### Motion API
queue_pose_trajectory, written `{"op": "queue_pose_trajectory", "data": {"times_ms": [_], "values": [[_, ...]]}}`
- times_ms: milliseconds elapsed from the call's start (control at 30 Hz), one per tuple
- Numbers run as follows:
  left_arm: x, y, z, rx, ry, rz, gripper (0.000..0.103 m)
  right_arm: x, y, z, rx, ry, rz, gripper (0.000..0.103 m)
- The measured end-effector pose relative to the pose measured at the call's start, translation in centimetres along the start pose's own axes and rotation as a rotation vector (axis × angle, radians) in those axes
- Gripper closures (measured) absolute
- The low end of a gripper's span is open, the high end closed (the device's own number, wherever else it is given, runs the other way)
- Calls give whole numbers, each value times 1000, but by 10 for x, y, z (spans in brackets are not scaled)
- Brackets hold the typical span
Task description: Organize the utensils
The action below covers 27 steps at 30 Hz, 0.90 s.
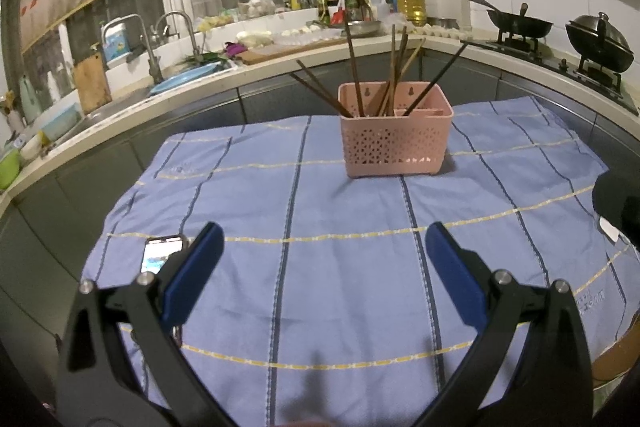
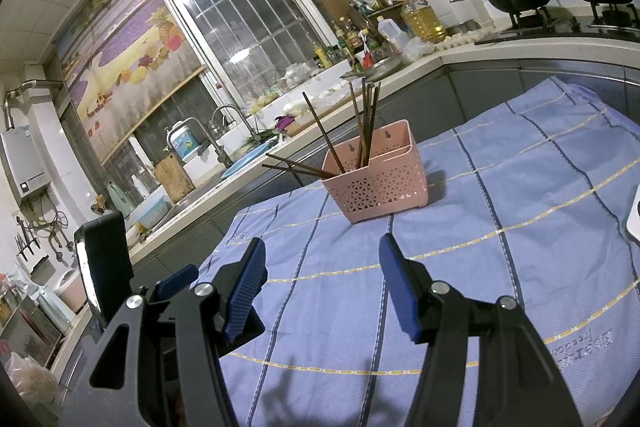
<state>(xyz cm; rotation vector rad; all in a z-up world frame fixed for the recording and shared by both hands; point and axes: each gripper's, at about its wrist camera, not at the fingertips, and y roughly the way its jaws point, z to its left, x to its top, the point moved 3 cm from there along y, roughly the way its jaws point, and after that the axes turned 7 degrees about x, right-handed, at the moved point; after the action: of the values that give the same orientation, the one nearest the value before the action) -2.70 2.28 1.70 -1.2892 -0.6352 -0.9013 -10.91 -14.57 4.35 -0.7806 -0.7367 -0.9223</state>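
Pink perforated basket [image 1: 395, 137] upright on the blue checked cloth [image 1: 320, 267] covering the tabletop, toward the cloth's far edge. Brown chopsticks [image 1: 356, 75] standing in the basket, most bunched in its larger compartment, fanning outward above the rim; two leaning low over the basket's left wall, one slanting right from the smaller compartment. Same basket [image 2: 376, 175] and chopsticks [image 2: 366, 123] in the right wrist view, two sticks lying nearly flat across the left rim.

Left gripper [image 1: 324, 255] hovering above the cloth, well short of the basket, jaws spread wide, nothing between the blue pads [image 1: 200, 267]. Right gripper [image 2: 322, 267] likewise near side of the basket, jaws parted about halfway, empty, blue pads [image 2: 246, 291] clear of everything.

Lit phone [image 1: 162, 253] flat on the cloth, near-left of the basket, partly hidden behind the left gripper's left finger. Kitchen counter [image 1: 280, 61] curving behind the basket, with a sink [image 1: 188, 83] to the far left, bottles [image 1: 412, 1] directly behind, and two woks [image 1: 520, 23] on a stove to the far right.
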Motion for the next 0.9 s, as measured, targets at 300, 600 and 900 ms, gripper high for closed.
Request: {"op": "queue_pose_trajectory", "data": {"times_ms": [300, 600, 900], "values": [[-2, 7, 1, 12, 6, 21, 6, -1, 0, 2, 0, 2, 1, 43], [-1, 11, 1, 9, 7, 31, 6, 0, 0, 3, -2, 4, 1, 43], [-2, 13, 0, 8, 8, 38, 6, 2, 0, 2, -2, 6, 2, 43]]}}
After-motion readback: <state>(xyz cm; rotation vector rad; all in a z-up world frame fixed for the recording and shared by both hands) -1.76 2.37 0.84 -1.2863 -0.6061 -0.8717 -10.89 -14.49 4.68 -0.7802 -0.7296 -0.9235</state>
